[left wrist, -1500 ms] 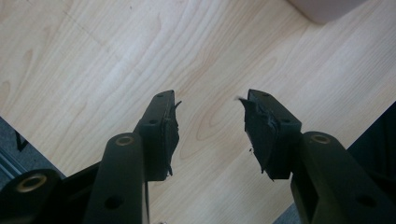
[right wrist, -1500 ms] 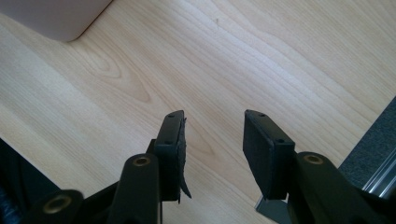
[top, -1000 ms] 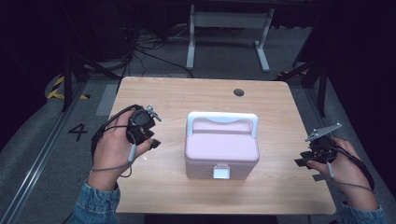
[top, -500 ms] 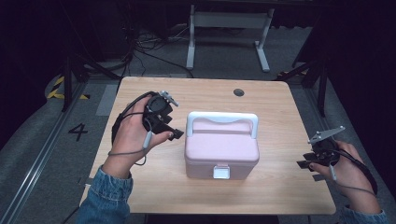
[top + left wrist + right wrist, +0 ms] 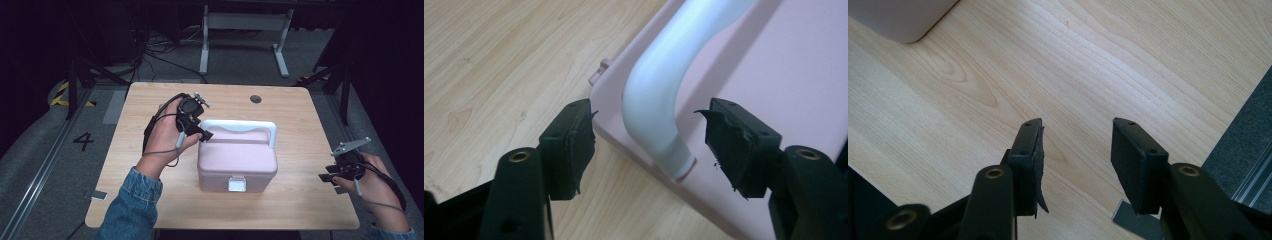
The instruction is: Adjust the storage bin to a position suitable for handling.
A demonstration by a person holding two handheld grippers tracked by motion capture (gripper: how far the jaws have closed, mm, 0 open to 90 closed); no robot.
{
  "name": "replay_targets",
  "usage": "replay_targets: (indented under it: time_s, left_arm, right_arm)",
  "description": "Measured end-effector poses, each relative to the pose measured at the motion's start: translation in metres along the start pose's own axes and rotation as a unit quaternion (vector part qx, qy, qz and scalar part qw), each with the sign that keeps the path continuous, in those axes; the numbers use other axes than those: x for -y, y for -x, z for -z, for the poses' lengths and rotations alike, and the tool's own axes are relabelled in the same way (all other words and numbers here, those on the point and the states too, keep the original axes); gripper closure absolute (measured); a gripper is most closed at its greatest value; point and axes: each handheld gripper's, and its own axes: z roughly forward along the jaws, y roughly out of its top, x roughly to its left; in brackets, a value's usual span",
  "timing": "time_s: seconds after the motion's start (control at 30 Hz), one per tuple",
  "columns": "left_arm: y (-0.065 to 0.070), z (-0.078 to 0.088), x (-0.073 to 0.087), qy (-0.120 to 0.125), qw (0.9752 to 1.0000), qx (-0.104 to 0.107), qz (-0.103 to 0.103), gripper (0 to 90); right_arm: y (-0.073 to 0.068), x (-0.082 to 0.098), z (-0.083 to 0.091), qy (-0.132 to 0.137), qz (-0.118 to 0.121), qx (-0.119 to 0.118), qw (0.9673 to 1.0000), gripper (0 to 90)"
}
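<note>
A pink box point(image 5: 237, 160) with a white carry handle point(image 5: 240, 126) and a white front latch point(image 5: 236, 184) stands mid-table. My left gripper point(image 5: 200, 132) is at the box's back left corner. In the left gripper view its jaws point(image 5: 649, 110) straddle the handle's end point(image 5: 651, 95) above the pink lid point(image 5: 774, 65). The pads stand clear of the handle, so the gripper is open, though its jaws have just been closing a little. My right gripper point(image 5: 329, 181) hovers over bare wood at the table's right. It is open point(image 5: 1077, 127) with nothing between the jaws, which have been opening slightly.
The wooden table point(image 5: 150, 100) has a dark round hole point(image 5: 255, 99) near its far edge. A white metal frame point(image 5: 245, 20) stands on the floor behind. A small grey tag point(image 5: 98, 195) sits at the front left edge. The table's right edge point(image 5: 1228, 130) is close to my right gripper.
My left hand has moved right and toward the box, from the table's left side to the handle's left end, and its jaws have opened. The right hand has stayed put.
</note>
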Motion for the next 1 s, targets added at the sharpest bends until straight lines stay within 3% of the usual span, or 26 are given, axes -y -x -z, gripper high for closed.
replay_targets:
  time_s: [0.07,0.13,0.27,0.4,0.5,0.6,0.7,1.0]
  left_arm:
    - [0.000,-0.007,-0.002,0.000,0.9999,0.009,-0.007,43.1]
    - [0.000,-0.012,-0.004,0.004,0.9998,0.008,-0.015,41.8]
    - [-0.001,-0.023,-0.008,0.007,0.9999,0.011,-0.012,41.9]
    - [0.002,-0.026,-0.008,0.010,0.9997,0.012,-0.016,49.5]
    - [0.004,-0.024,-0.009,0.009,0.9996,-0.006,-0.027,53.2]
    - [0.006,-0.021,-0.009,0.020,0.9993,0.001,-0.032,62.0]
    - [0.010,-0.015,-0.008,0.026,0.9987,-0.007,-0.043,68.8]
    - [0.021,0.001,-0.006,0.036,0.9968,-0.017,-0.068,69.8]
  right_arm:
    - [0.000,0.000,0.000,0.001,0.001,-0.001,1.0000,57.2]
    - [0.000,-0.001,-0.002,0.006,0.003,-0.005,1.0000,57.1]
    - [-0.001,-0.002,-0.005,0.006,0.004,-0.010,0.9999,57.1]
    - [-0.001,-0.003,-0.006,0.005,0.006,-0.012,0.9999,57.1]
    - [0.000,-0.003,-0.006,0.005,0.004,-0.013,0.9999,57.0]
    - [0.000,-0.003,-0.006,0.006,0.004,-0.012,0.9999,57.1]
    - [0.000,-0.003,-0.007,0.007,0.006,-0.011,0.9999,57.0]
    - [-0.002,-0.005,-0.009,0.009,0.007,-0.014,0.9998,56.6]
